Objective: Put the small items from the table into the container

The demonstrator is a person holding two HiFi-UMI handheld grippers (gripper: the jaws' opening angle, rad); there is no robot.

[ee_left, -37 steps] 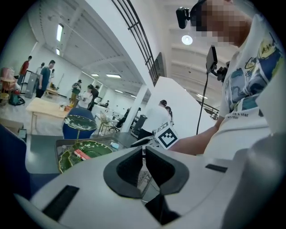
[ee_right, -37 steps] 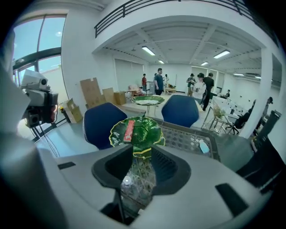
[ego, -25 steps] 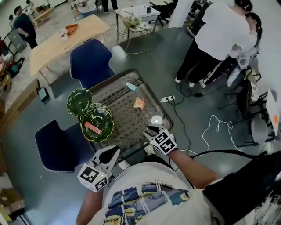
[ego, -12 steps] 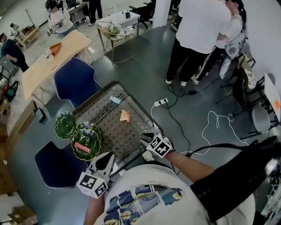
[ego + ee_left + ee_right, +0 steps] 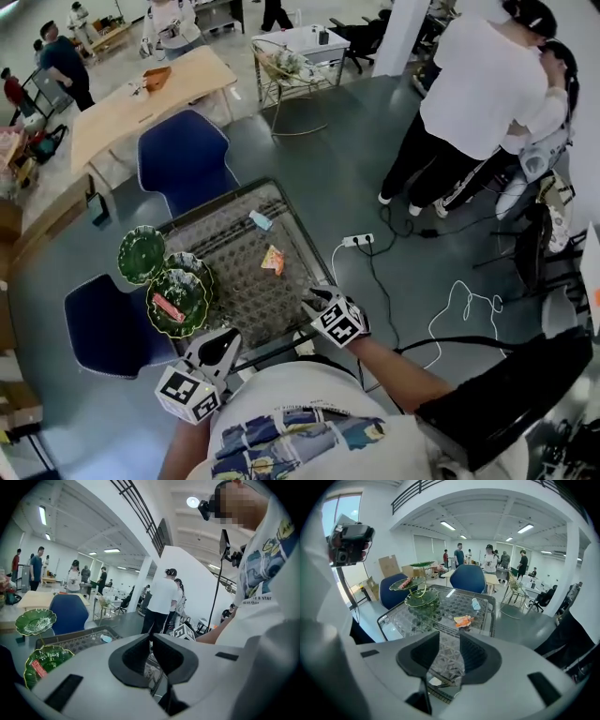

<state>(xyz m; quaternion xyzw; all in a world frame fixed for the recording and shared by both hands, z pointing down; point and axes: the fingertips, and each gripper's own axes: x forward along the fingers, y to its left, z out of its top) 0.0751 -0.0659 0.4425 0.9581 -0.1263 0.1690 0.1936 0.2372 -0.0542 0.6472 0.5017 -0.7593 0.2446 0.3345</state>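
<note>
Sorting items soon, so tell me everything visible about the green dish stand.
The green dish stand has three glossy, scalloped, leaf-shaped plates, glass-like, on a thin curved stem. It stands upright at the table's left edge in the head view. A red packet lies in the plate lowest in that view. Nothing else touches it.

Wears white T-shirt (image 5: 309,382) with blue-yellow print at six o'clock; bears black-and-white marker cubes (image 5: 184,393) on grey left gripper (image 5: 229,338), right gripper (image 5: 310,300).

My left gripper (image 5: 228,339) hangs close by my torso, pointing slightly downward, jaws pressed together on nothing. My right gripper (image 5: 315,299) reaches further ahead, tilted steeply down, jaws parted and empty.
</note>
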